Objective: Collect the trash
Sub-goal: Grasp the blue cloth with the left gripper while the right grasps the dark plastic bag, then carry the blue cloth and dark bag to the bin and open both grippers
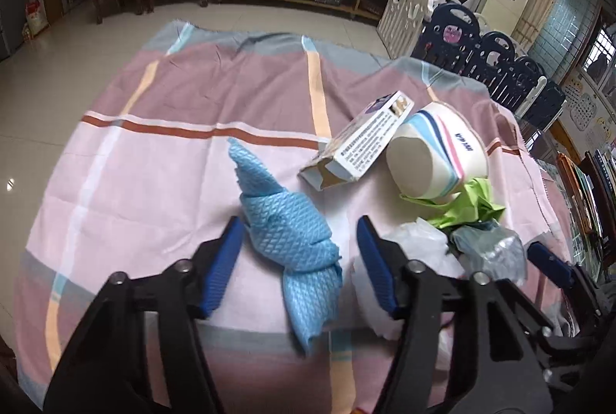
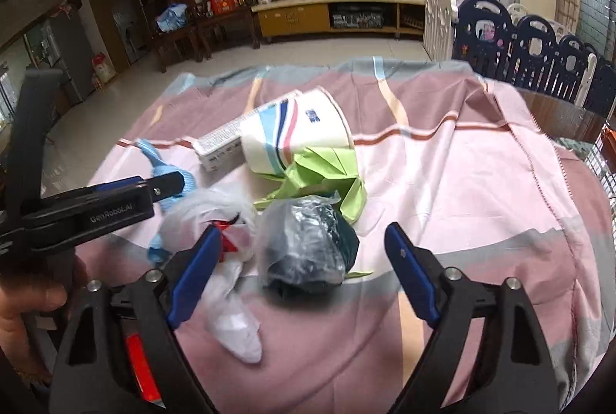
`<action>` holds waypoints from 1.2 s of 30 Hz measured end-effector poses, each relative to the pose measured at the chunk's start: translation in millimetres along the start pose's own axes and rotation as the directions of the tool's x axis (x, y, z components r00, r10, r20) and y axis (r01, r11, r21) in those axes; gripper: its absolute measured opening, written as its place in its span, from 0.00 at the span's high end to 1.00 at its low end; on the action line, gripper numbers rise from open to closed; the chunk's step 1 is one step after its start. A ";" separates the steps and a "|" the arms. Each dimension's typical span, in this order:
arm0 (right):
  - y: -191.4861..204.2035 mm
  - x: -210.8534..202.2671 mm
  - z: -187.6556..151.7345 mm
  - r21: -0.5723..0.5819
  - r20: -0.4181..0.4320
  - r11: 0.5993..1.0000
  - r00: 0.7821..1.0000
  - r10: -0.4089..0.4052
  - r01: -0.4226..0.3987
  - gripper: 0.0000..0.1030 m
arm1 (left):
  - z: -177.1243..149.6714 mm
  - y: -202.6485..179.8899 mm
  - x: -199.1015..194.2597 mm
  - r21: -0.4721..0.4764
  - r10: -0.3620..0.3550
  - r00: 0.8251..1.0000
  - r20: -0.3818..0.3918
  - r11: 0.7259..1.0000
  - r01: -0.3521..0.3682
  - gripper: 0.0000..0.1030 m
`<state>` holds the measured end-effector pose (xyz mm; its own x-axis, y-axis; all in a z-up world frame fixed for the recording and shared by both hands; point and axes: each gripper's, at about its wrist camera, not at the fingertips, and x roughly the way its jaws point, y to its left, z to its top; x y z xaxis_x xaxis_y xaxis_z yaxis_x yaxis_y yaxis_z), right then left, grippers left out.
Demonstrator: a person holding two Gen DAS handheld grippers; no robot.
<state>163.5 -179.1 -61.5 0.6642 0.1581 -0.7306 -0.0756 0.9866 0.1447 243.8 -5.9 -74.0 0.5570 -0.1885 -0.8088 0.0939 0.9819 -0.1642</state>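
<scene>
Blue quilted crumpled cloth (image 1: 287,240) lay mid-table on the pink plaid tablecloth (image 1: 154,163), bracketed by the left gripper (image 1: 300,233), jaws part open, pads apparently clear of it, nothing held: reach step, next likely needs closing squarely. The right gripper (image 2: 300,240), wide open and empty, straddled one dark plastic-wrapped bundle (image 2: 308,248). Counted one striped paper cup (image 2: 300,133), one white cardboard box (image 1: 358,140), one green paper scrap (image 2: 323,175), one clear plastic bag (image 2: 231,279).

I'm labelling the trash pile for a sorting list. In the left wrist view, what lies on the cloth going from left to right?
Blue textured cloth → small printed carton → tipped paper cup. The green paper, clear plastic and dark bag overlap below the cup, so their order is unclear.
</scene>
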 end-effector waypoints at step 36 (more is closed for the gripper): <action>9.8 -180.8 -88.0 -0.076 0.254 0.994 0.962 0.097 -0.080 0.54 | -146.1 -22.0 -206.6 0.130 -0.055 0.928 0.369 0.991 0.007 0.80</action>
<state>-22.8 -194.4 13.3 0.8206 0.2374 -0.5198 -0.1851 0.9710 0.1513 6.1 9.2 14.2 0.8161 -0.2229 -0.5332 0.2041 0.9743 -0.0948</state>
